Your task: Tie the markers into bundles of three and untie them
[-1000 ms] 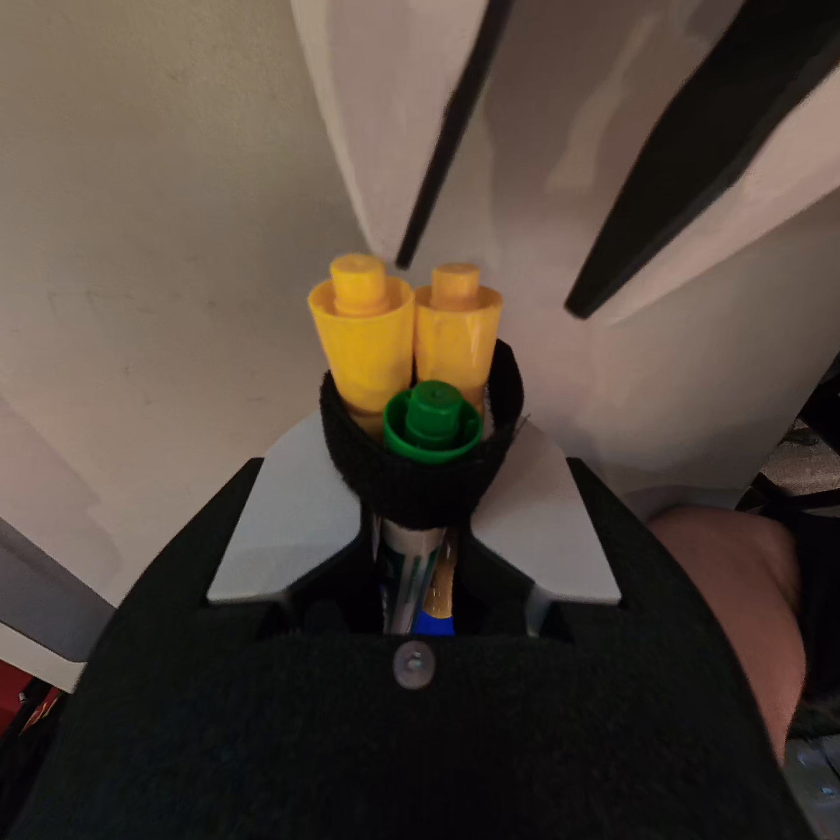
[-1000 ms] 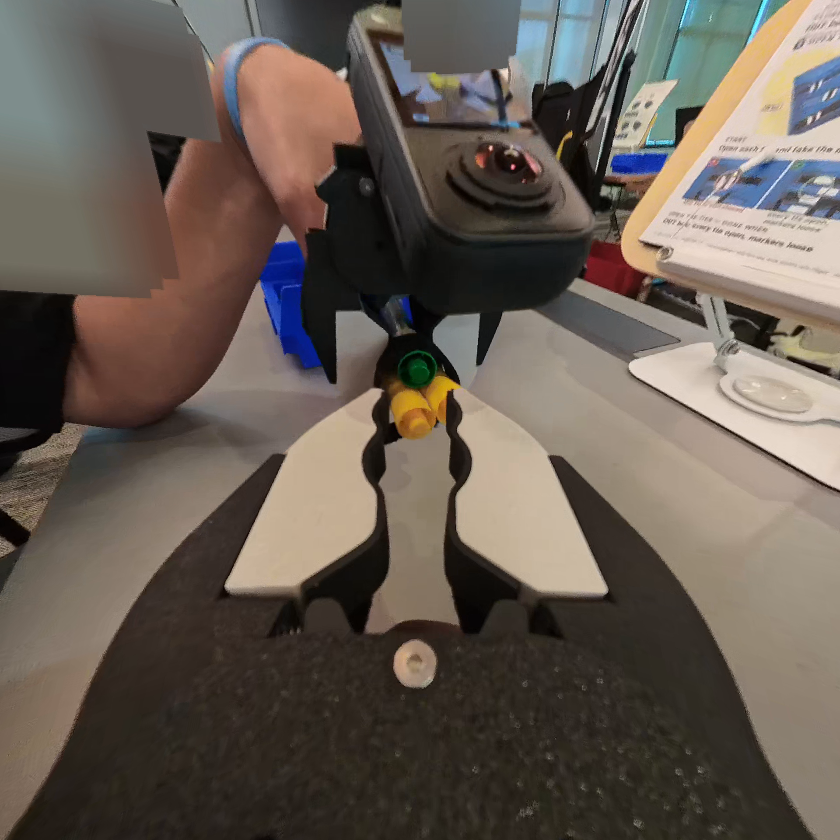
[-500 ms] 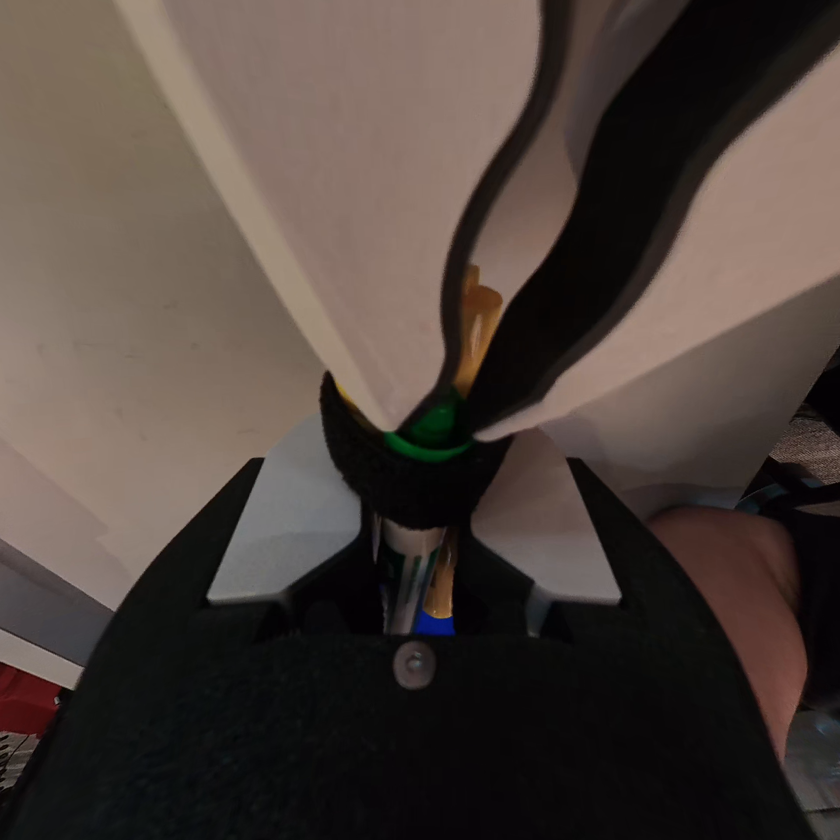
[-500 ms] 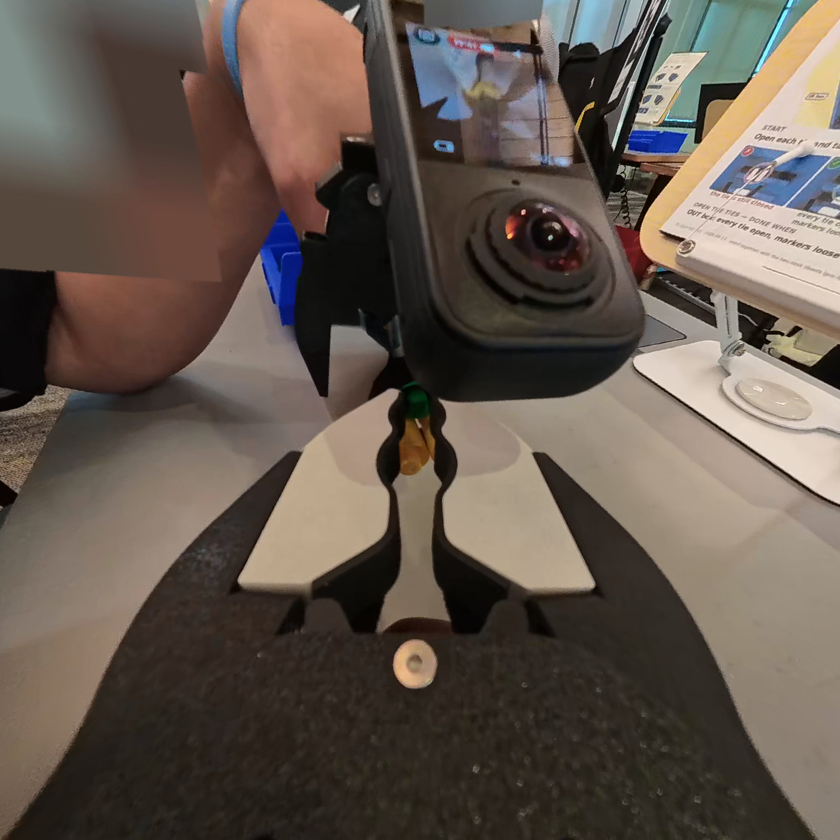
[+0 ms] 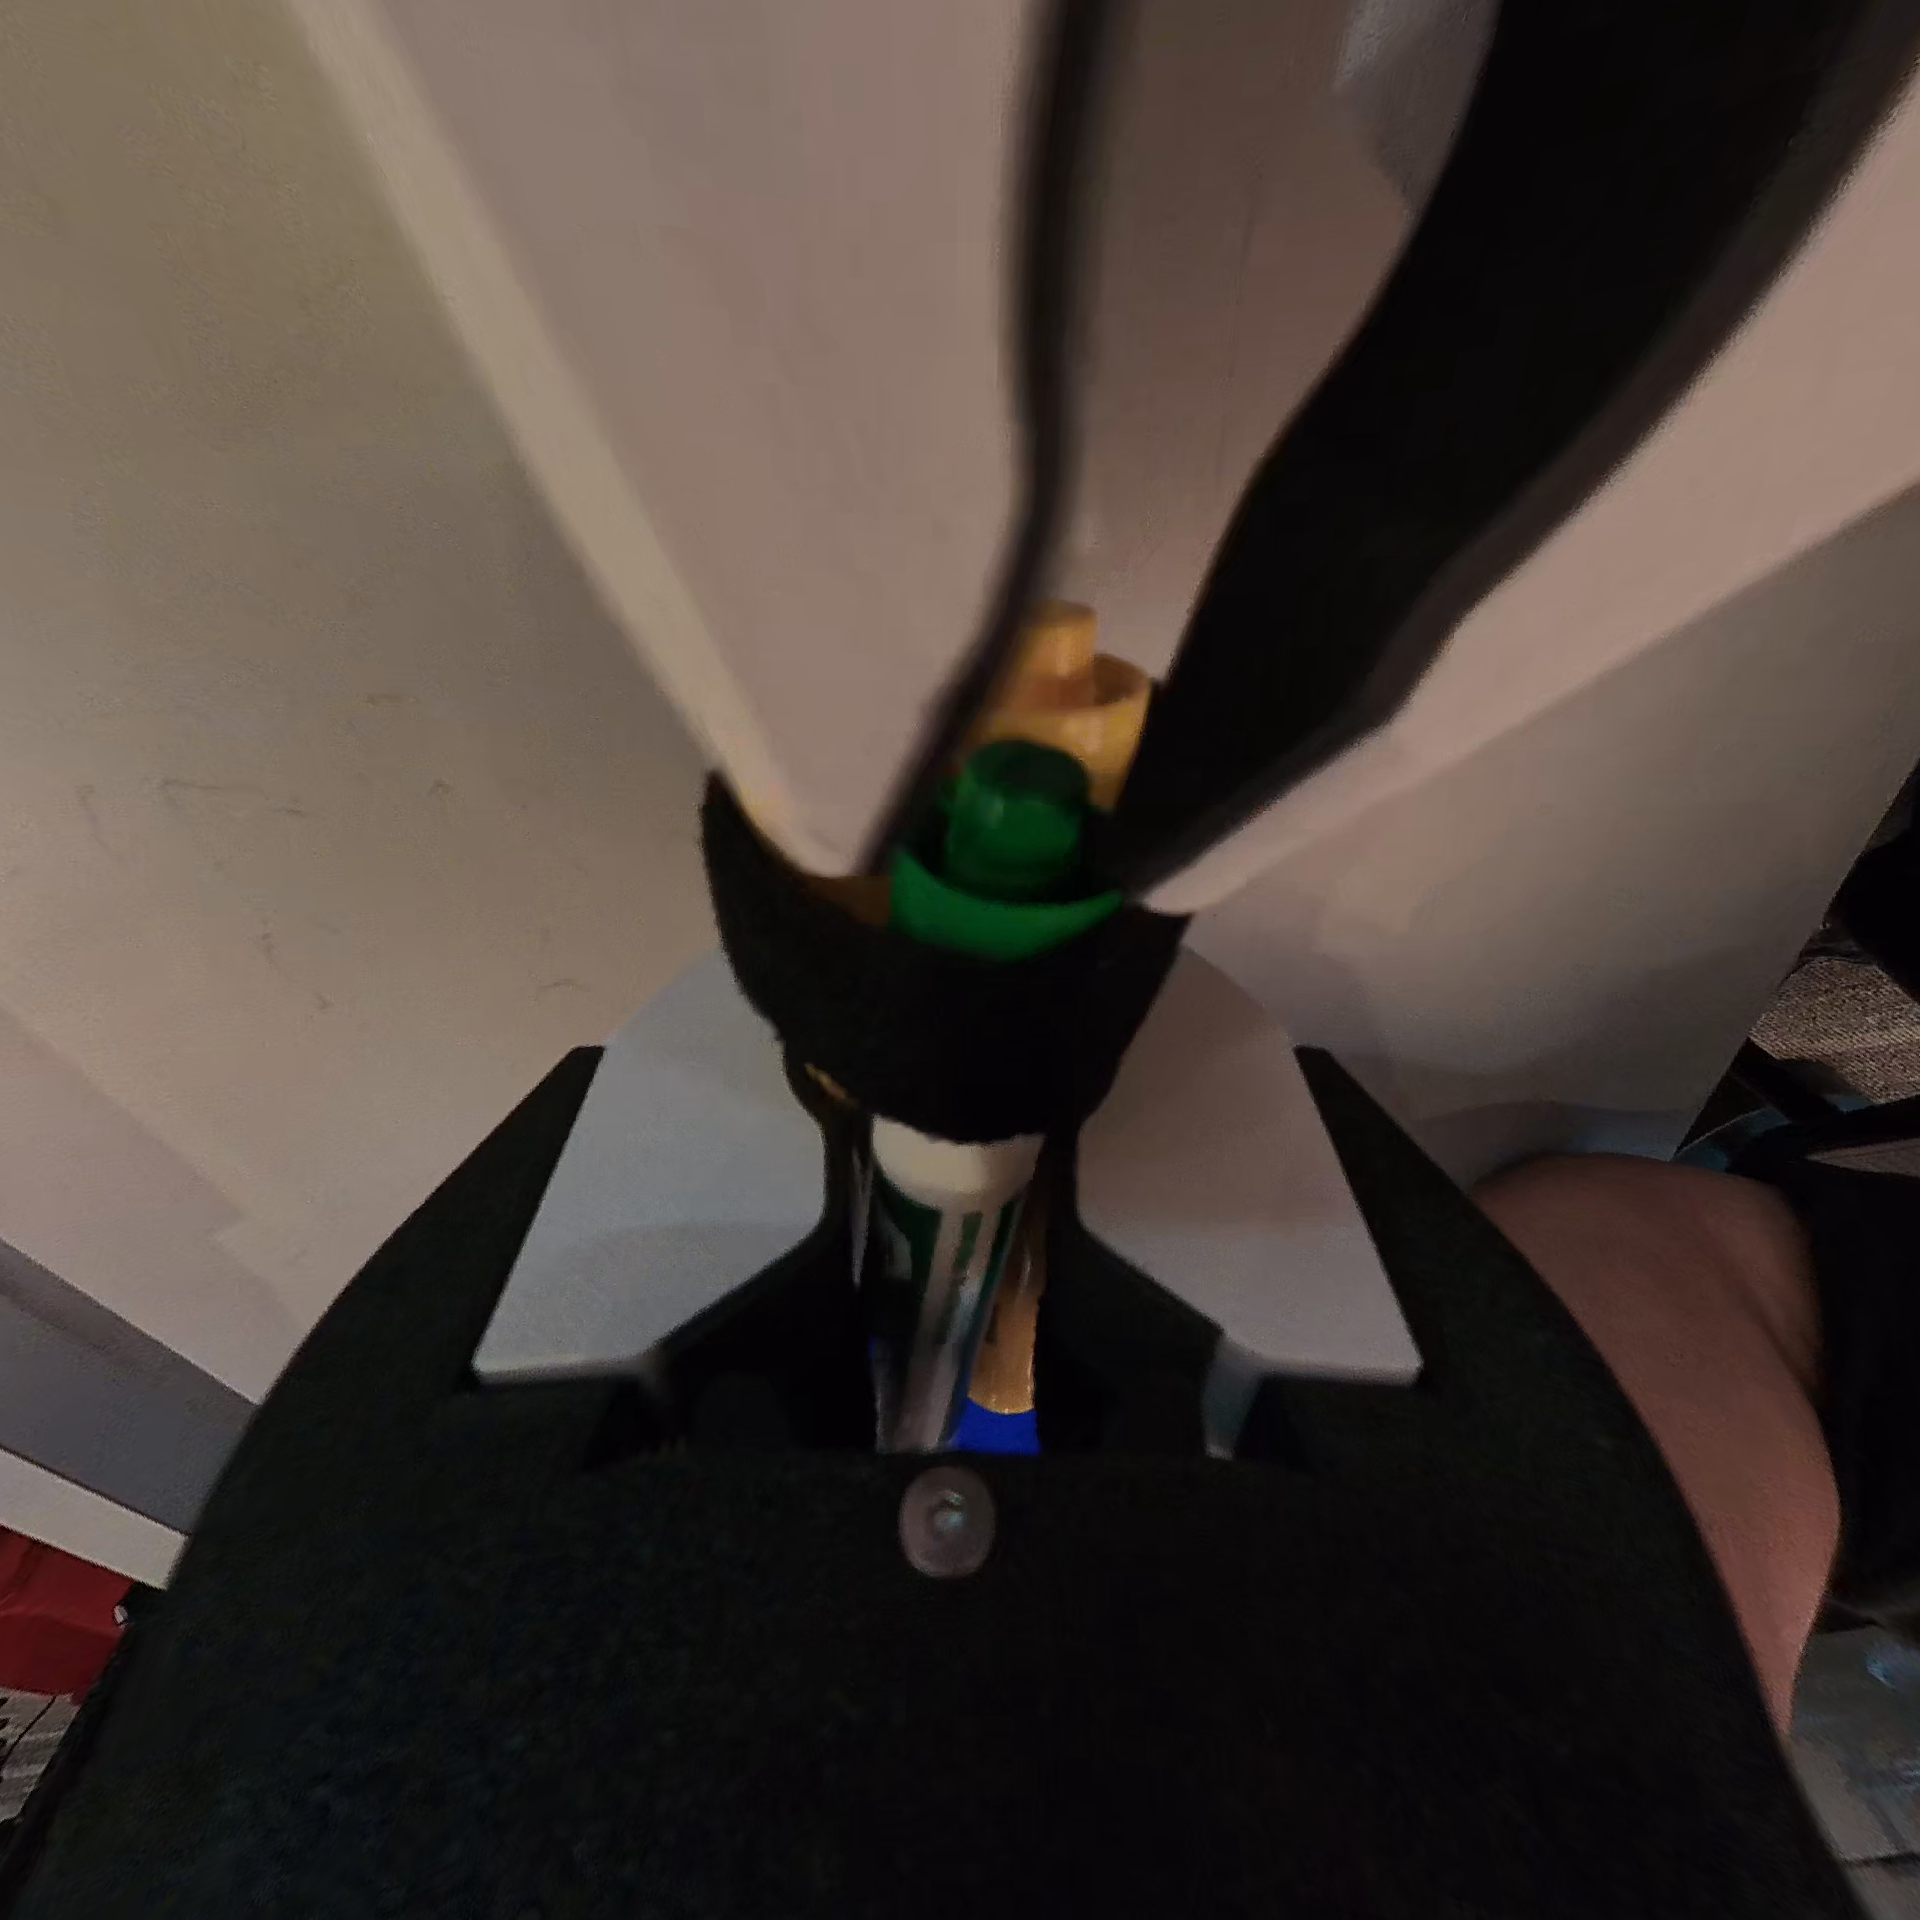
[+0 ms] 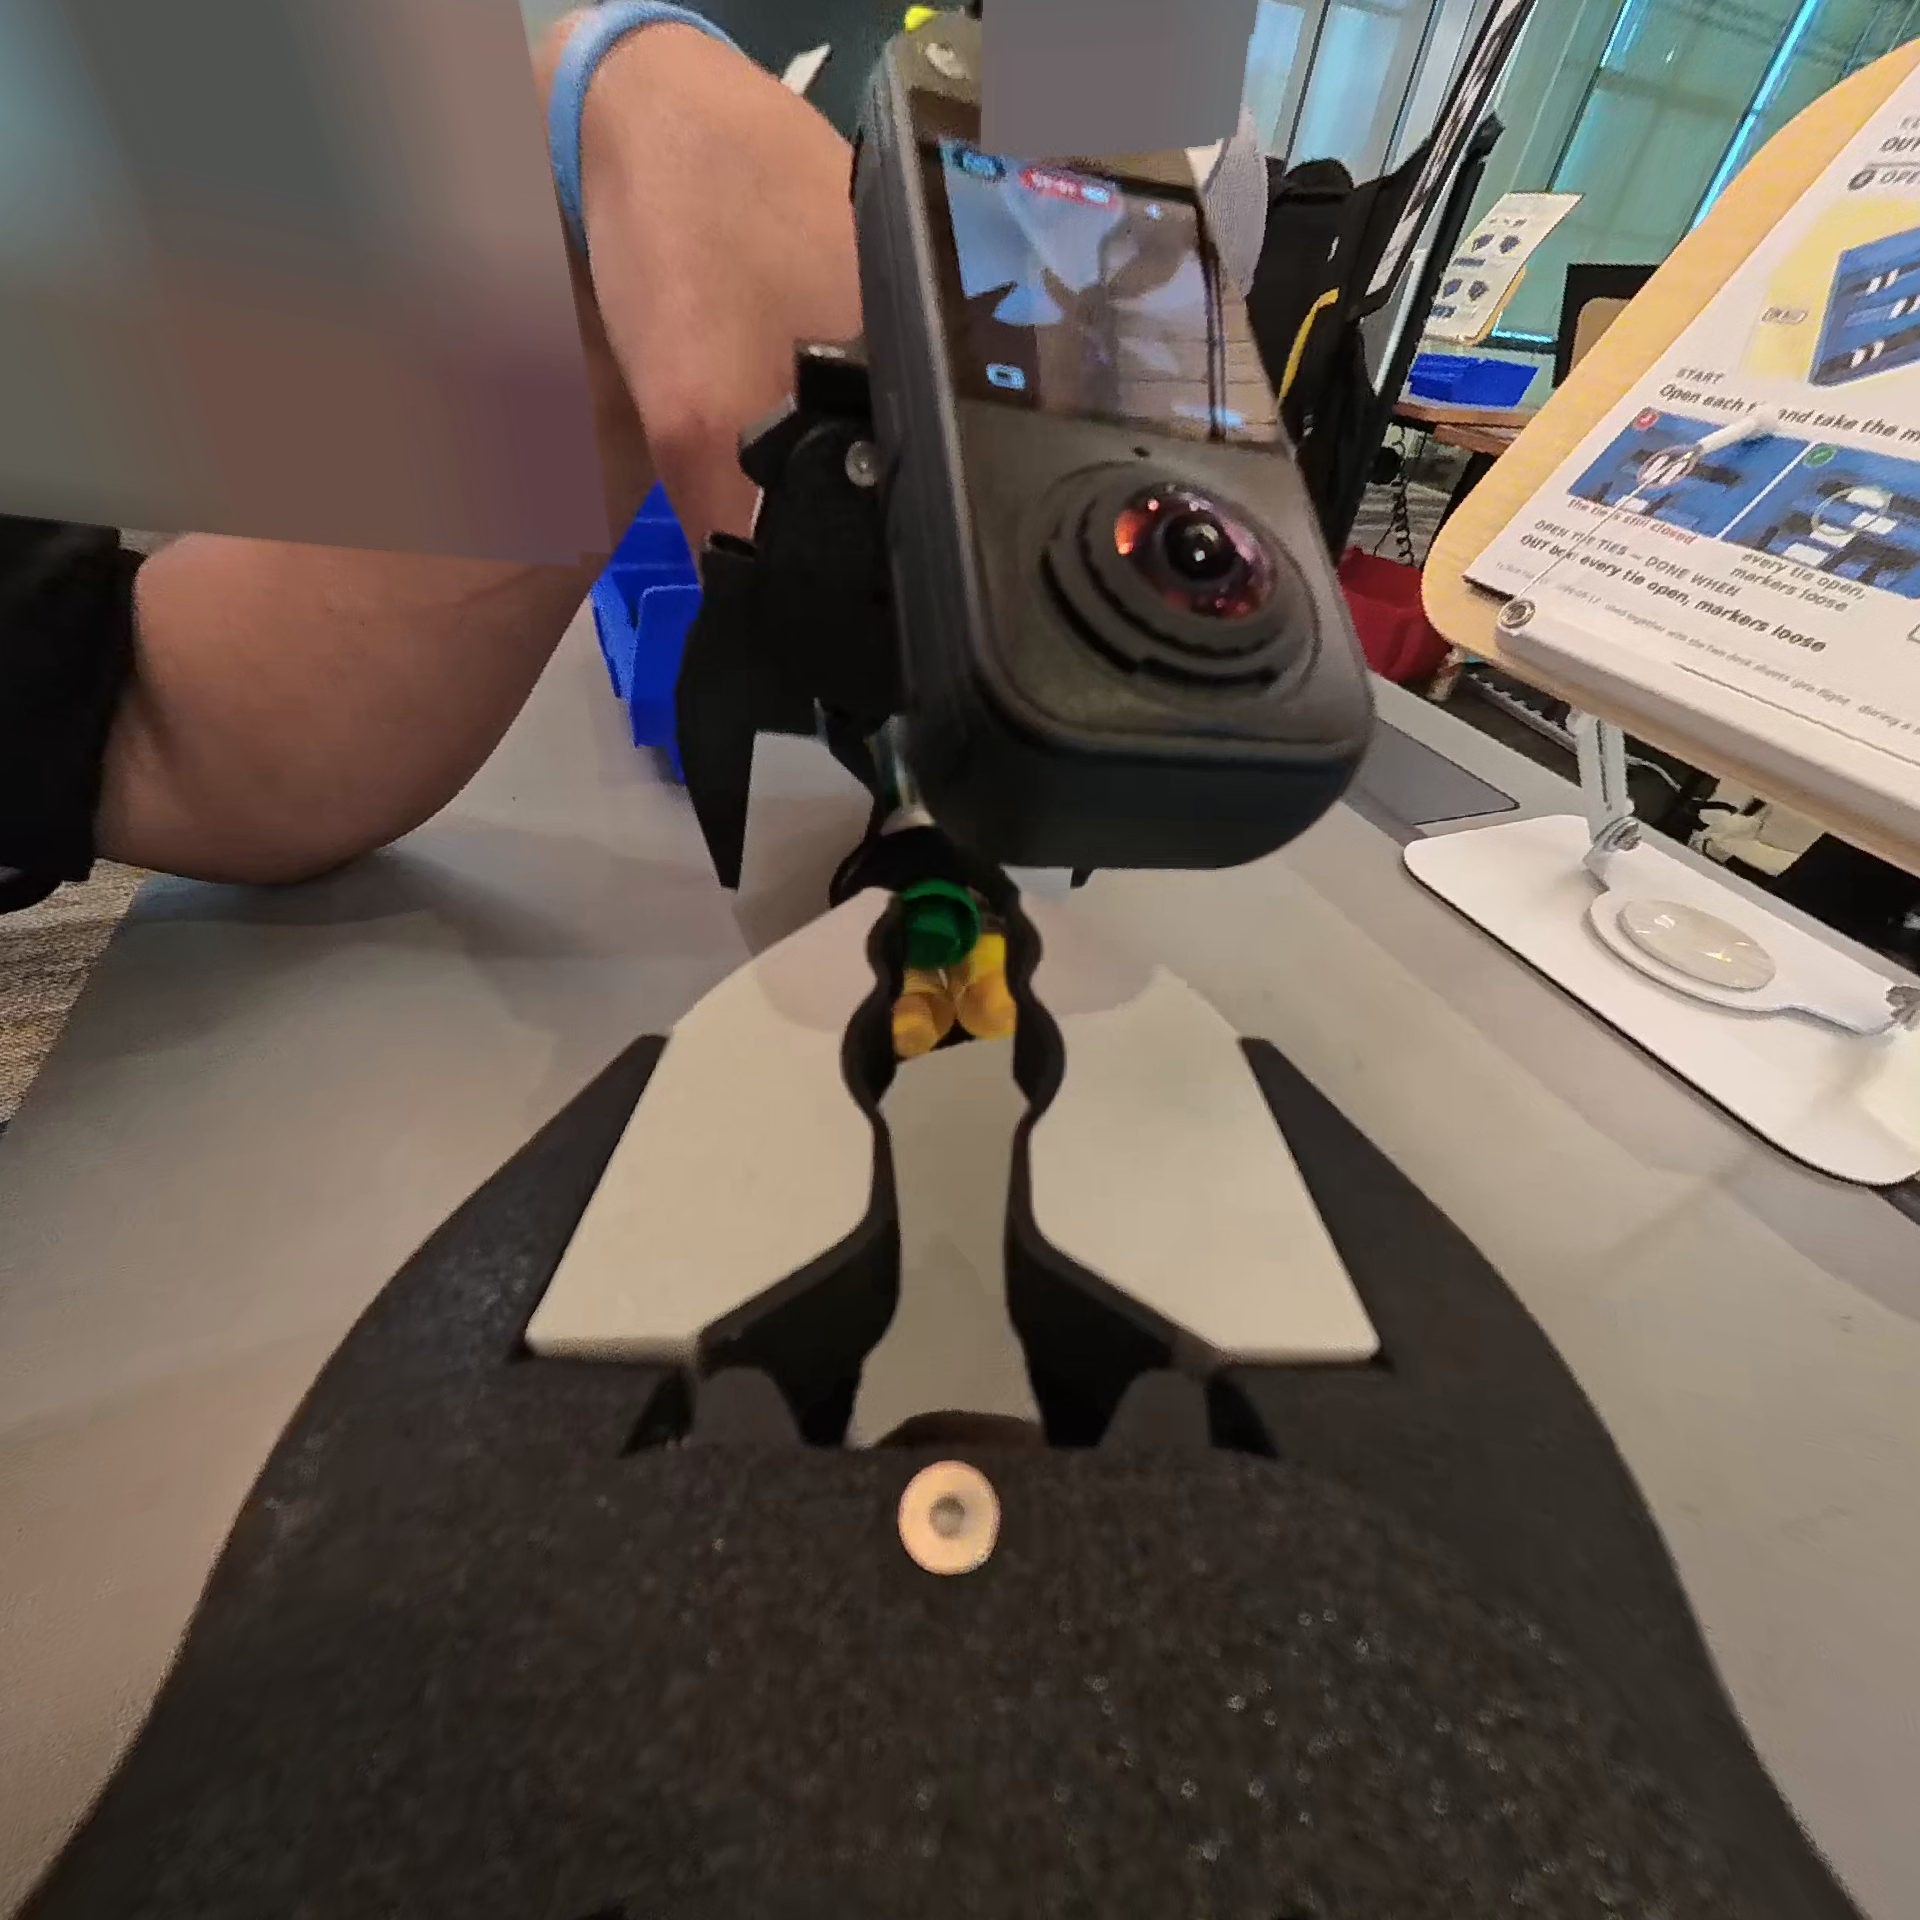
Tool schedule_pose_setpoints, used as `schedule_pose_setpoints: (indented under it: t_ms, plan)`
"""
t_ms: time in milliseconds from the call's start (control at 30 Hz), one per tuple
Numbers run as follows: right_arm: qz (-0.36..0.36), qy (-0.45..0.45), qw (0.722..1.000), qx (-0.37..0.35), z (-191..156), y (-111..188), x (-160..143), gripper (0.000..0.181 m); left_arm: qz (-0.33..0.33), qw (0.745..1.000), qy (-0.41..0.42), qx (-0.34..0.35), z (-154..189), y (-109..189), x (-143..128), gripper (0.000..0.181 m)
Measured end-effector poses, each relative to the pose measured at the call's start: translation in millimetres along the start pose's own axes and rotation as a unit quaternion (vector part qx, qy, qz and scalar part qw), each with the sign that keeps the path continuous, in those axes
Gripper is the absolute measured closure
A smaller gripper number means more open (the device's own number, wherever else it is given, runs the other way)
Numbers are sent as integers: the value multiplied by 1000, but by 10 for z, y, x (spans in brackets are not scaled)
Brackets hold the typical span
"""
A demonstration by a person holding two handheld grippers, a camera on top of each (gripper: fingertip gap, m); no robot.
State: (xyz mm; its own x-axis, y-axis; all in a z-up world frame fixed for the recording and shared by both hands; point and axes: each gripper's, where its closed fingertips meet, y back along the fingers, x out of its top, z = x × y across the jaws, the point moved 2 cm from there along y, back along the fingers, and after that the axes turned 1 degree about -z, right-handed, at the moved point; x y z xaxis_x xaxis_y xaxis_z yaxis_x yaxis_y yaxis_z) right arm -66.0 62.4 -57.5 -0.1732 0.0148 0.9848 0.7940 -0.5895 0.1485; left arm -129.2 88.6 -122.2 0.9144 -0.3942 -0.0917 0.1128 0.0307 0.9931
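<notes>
Black left gripper [image 5: 951, 1049] clenching bundle of three markers [image 5: 940, 1257] by barrels. Black strap [image 5: 935, 997] wrapping bundle just past fingertips. Green cap [image 5: 997, 862] and yellow caps [image 5: 1081, 686] projecting beyond strap. Right gripper [image 6: 951, 987] closing around yellow caps [image 6: 951, 1003], contact not clear; green cap [image 6: 935, 920] sitting above them. Bundle hanging over grey table [image 6: 260, 1091]. Blue bin [image 6: 644, 644] sitting beyond, white stand [image 6: 1662, 935] far right.
</notes>
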Motion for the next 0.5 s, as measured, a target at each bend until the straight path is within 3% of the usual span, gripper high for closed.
schedule_pose_setpoints:
  t_ms: [200,500]
  plan:
    - [-13,13,1000,15,-43,-11,-15,158,0,1000,1,-2,0,-1,-7,141]
    - [-29,24,999,8,-27,-10,-55,163,1,1000,-3,-5,18,-6,11,140]
